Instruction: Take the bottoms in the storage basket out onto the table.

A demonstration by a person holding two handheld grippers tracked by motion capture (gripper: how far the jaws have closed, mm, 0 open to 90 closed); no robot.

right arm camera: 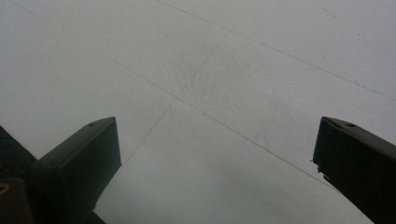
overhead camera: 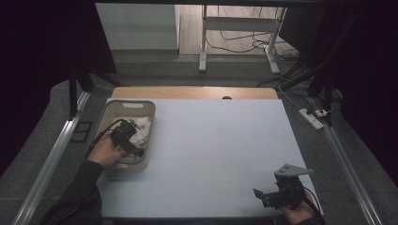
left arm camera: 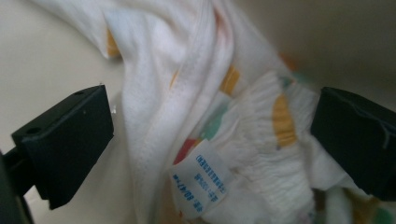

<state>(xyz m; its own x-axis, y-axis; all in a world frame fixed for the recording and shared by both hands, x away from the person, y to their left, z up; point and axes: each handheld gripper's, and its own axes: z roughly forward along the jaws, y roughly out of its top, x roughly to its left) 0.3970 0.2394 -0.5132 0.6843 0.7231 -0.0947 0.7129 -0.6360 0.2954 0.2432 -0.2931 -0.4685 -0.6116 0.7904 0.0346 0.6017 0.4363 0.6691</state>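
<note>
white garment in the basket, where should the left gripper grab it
Grip the raised fold of the white garment, coming straight down from above into the basket. That ridge stands between the left gripper's open jaws, so closing should pinch it.

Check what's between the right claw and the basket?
Bare white table in the high view. The right claw hangs open near the front edge; the basket with the cloth sits far left.

The left tool (overhead camera: 126,137) is black, with a black cable looping off toward 9 o'clock; its jaws are blocky matte pads. The right tool (overhead camera: 277,193) is black too, topped at 12 o'clock by a grey three-cornered plate. The left forearm wears a dark sleeve (overhead camera: 82,180).
</note>
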